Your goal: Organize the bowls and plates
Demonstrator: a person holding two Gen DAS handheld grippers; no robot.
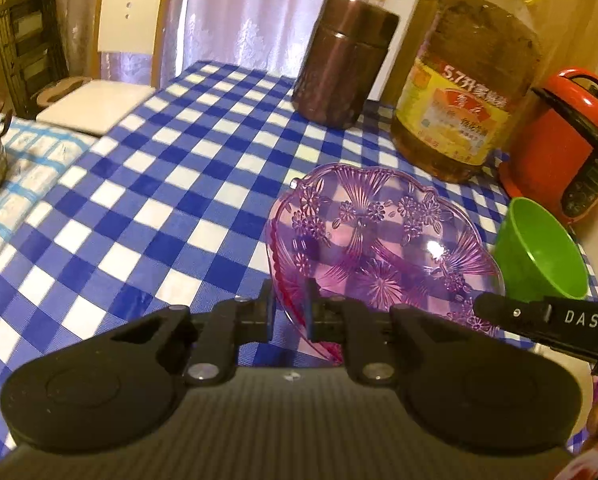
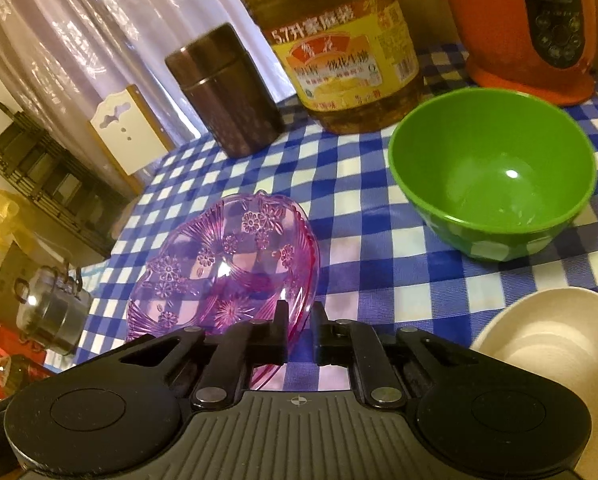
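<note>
A clear purple patterned plate (image 1: 383, 240) is tilted above the blue checked tablecloth (image 1: 159, 200). My left gripper (image 1: 289, 312) is shut on its near rim. The plate also shows in the right wrist view (image 2: 227, 264), where my right gripper (image 2: 299, 334) is shut on its right rim. The right gripper's finger shows in the left wrist view (image 1: 547, 320) at the plate's far edge. A green bowl (image 2: 495, 176) stands on the cloth beyond the plate; it also shows in the left wrist view (image 1: 539, 248). A cream bowl (image 2: 551, 332) sits at the right.
A brown canister (image 1: 343, 60), a large oil jug (image 1: 471, 80) and an orange rice cooker (image 1: 567, 140) stand along the table's back. A white chair (image 1: 119, 60) is beyond the far left edge. A metal pot (image 2: 55, 316) sits at the left.
</note>
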